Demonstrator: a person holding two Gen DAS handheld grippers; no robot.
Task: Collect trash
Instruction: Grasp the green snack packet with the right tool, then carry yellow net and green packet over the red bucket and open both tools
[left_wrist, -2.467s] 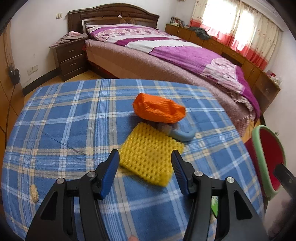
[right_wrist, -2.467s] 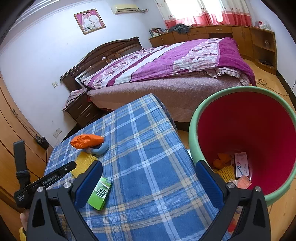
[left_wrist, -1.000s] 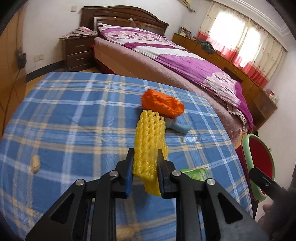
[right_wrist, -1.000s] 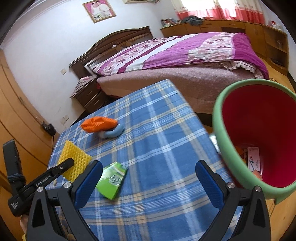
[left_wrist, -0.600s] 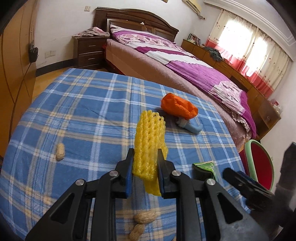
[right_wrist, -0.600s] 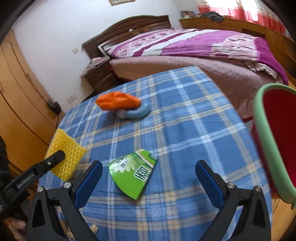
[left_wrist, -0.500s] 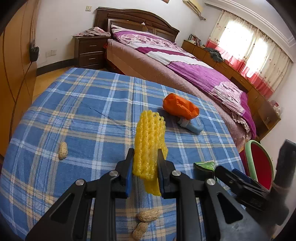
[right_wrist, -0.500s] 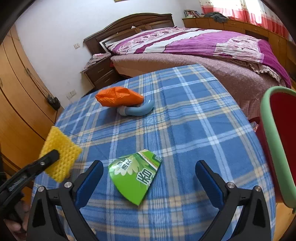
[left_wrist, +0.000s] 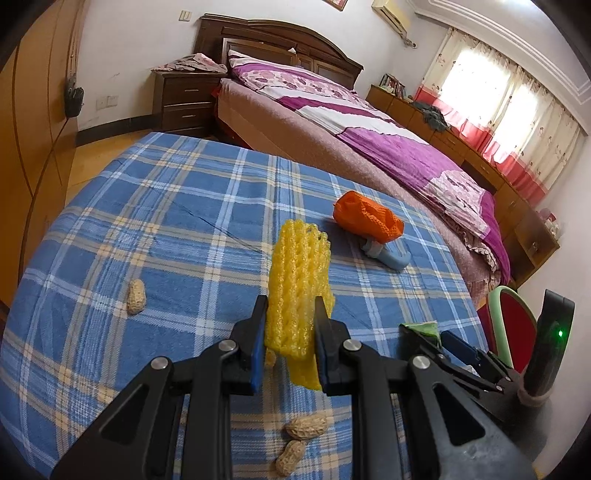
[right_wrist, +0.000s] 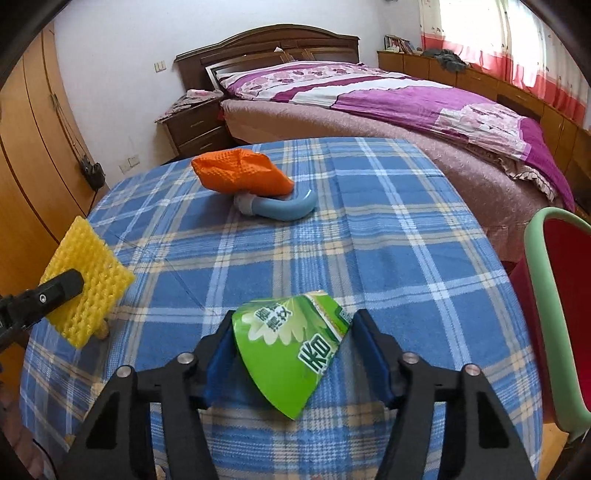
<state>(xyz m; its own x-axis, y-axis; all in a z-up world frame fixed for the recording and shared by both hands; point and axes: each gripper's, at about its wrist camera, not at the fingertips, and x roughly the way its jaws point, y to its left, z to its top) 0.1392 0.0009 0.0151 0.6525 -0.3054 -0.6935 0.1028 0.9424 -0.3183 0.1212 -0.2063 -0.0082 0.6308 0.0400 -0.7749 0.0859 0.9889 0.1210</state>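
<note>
Left hand-held gripper (left_wrist: 289, 339): we have it clamped on the yellow foam net (left_wrist: 295, 280), lifted clear of the surface (left_wrist: 177, 206).
Right hand-held gripper (right_wrist: 291, 354): jaws have just been closing around the green wrapper (right_wrist: 291, 343), which lies flat between them; we judge the pads are not yet pressing.
Handling: wrapper looks thin, light and slippery, so we would pinch it across its side edges; the net is soft and squashes.
Count: one yellow net, one orange net (right_wrist: 240, 175) lying on a blue curved piece (right_wrist: 280, 208), one wrapper, three peanuts (left_wrist: 136, 296) clearly seen.
Bin (right_wrist: 546, 306): beside the surface, to the right.
</note>
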